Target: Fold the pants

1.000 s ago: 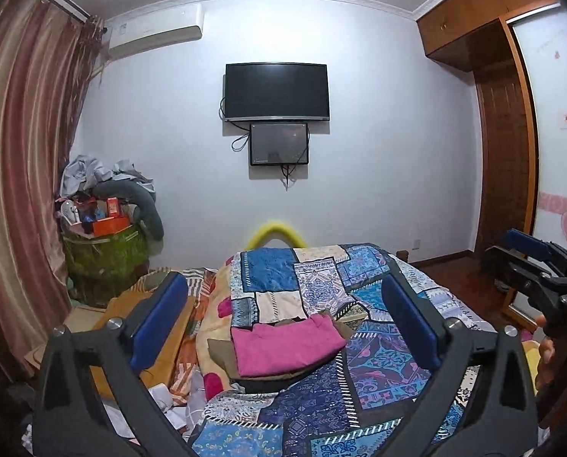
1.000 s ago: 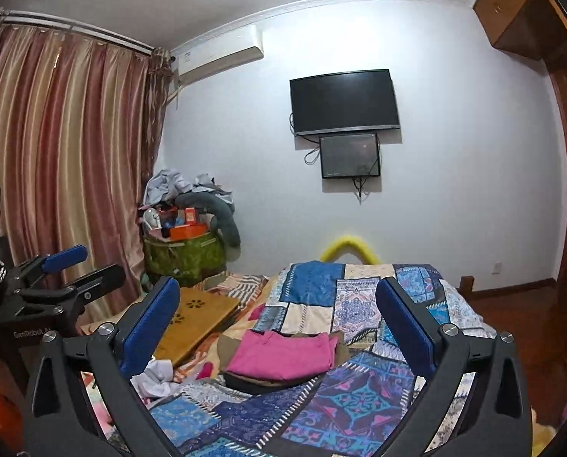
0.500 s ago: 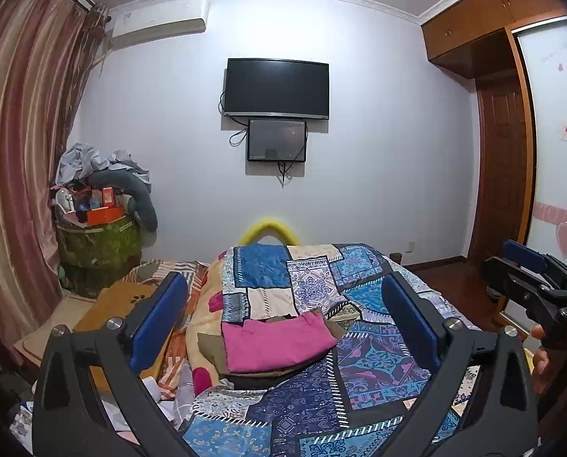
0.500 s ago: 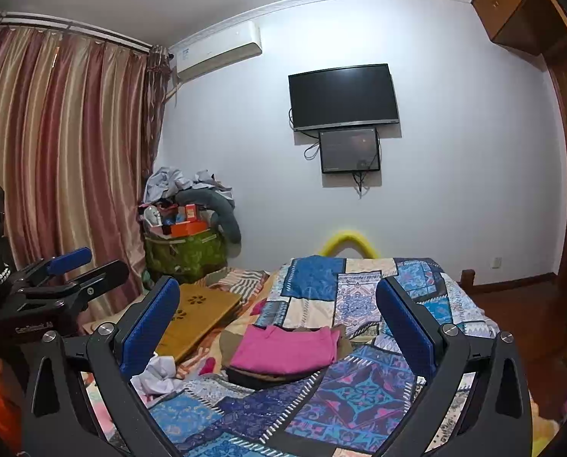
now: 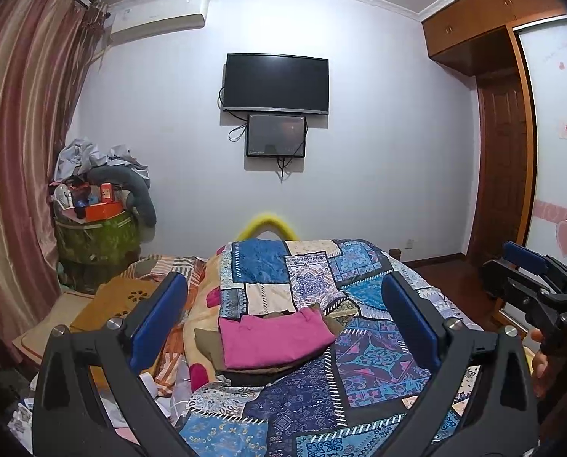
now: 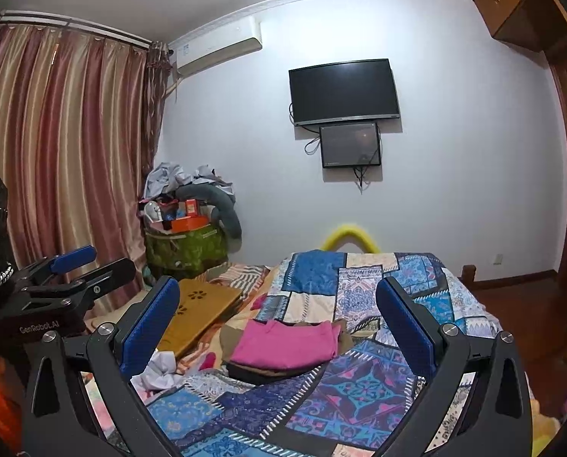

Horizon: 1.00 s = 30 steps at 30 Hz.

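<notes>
Folded pink pants (image 5: 274, 337) lie on top of a small stack of folded brown and dark clothes on the patchwork bed quilt (image 5: 359, 365); the pants also show in the right wrist view (image 6: 287, 342). My left gripper (image 5: 283, 304) is open and empty, held well above and short of the stack. My right gripper (image 6: 279, 304) is open and empty too, at about the same height. The right gripper shows at the right edge of the left wrist view (image 5: 527, 274), and the left gripper at the left edge of the right wrist view (image 6: 81, 266).
A wooden lap tray (image 6: 199, 312) and loose clothes lie on the bed's left side. A green bin (image 6: 186, 247) piled with boxes and clothes stands by the striped curtain (image 6: 55, 152). A TV (image 6: 344, 91) hangs on the far wall. A wooden wardrobe (image 5: 500, 160) stands at the right.
Both grippers have tilted slightly upward, so the bed and stack sit a little lower in view. The jaws stay open and the stack has not moved.
</notes>
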Motion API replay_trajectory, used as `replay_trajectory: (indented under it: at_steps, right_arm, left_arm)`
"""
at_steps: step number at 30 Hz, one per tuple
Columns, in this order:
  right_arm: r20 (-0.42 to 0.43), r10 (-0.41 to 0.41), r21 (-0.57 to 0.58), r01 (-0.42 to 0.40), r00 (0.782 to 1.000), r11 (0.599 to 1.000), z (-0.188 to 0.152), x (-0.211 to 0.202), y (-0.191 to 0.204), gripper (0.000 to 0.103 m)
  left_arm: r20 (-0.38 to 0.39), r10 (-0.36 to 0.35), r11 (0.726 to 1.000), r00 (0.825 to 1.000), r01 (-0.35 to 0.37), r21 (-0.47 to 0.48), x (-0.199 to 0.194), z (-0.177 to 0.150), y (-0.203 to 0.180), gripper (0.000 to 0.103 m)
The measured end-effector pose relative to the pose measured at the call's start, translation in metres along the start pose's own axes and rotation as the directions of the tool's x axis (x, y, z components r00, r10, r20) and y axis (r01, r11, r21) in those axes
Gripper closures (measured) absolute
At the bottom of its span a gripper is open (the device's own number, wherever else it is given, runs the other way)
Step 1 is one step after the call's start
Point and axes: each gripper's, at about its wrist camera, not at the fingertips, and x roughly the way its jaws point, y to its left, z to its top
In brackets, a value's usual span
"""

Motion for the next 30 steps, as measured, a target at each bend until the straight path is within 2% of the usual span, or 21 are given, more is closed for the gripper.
replay_trajectory:
  at_steps: [11, 30]
  right_arm:
    - [-0.010, -0.010, 0.012, 0.010, 1.000, 1.000, -0.0008, -0.0022, -0.0014, 0.001]
    - [-0.014, -0.014, 0.038, 0.015, 1.000, 0.999, -0.0025, -0.0035, -0.0050, 0.001]
  left_arm:
    - [-0.008, -0.021, 1.000, 1.000, 0.021, -0.016, 0.0006, -0.0023, 0.0007, 0.000]
    - [-0.041, -0.062, 0.998, 0.997, 0.063, 0.027, 0.0031, -0.0016, -0.0079, 0.000]
